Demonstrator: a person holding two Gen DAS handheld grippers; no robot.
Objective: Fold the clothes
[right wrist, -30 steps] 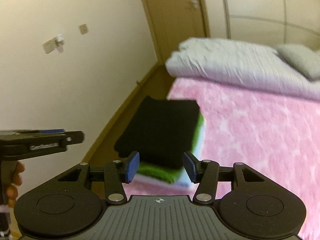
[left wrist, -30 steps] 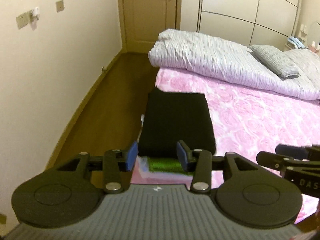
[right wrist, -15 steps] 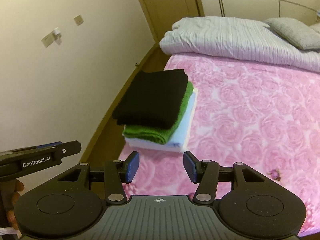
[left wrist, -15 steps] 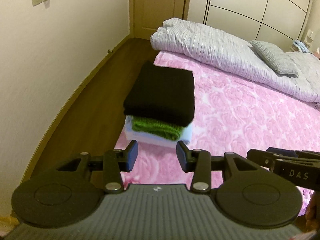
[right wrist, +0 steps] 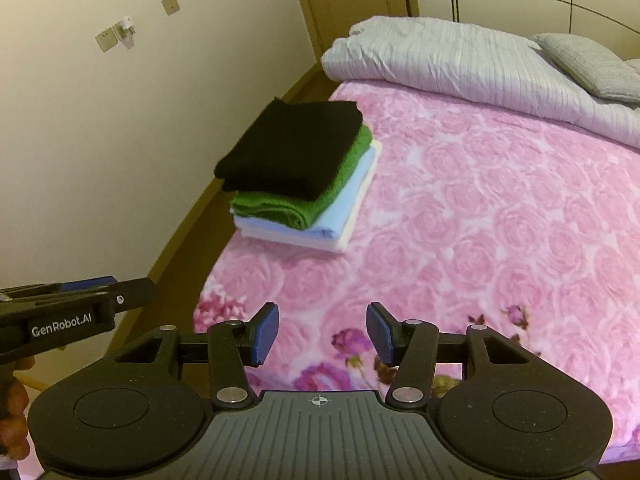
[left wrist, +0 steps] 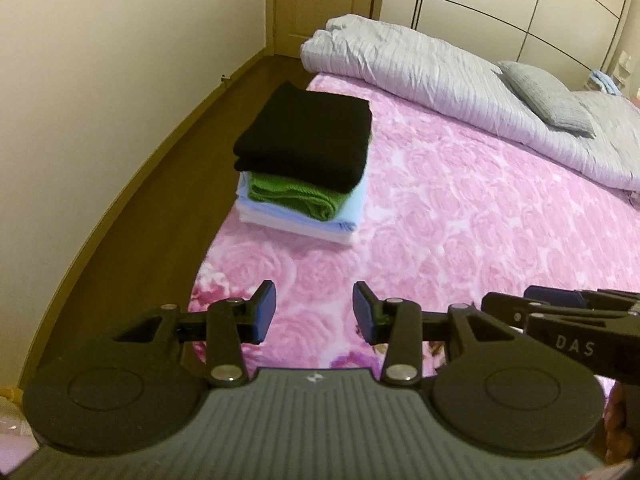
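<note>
Black knit on top, then green knit, pale blue and white: the folded stack of clothes (left wrist: 302, 160) sits ahead of my left gripper (left wrist: 314, 312) and well apart from its fingers, at the left edge of the pink rose-patterned bedspread (left wrist: 460, 216). That gripper's jaws stand wide with nothing between them, only bedspread below. My right gripper (right wrist: 322, 334) is just as wide and empty, with the stack (right wrist: 304, 176) ahead and to the left of its fingers. Beyond, a grey striped duvet (right wrist: 460, 60) lies rolled at the far side.

I judge the folding done. The risk is the stack's spot: it sits right at the bed's edge by the wooden floor (left wrist: 160, 200), so a careless nudge from either gripper could tip the layers off or slide the black piece askew.
</note>
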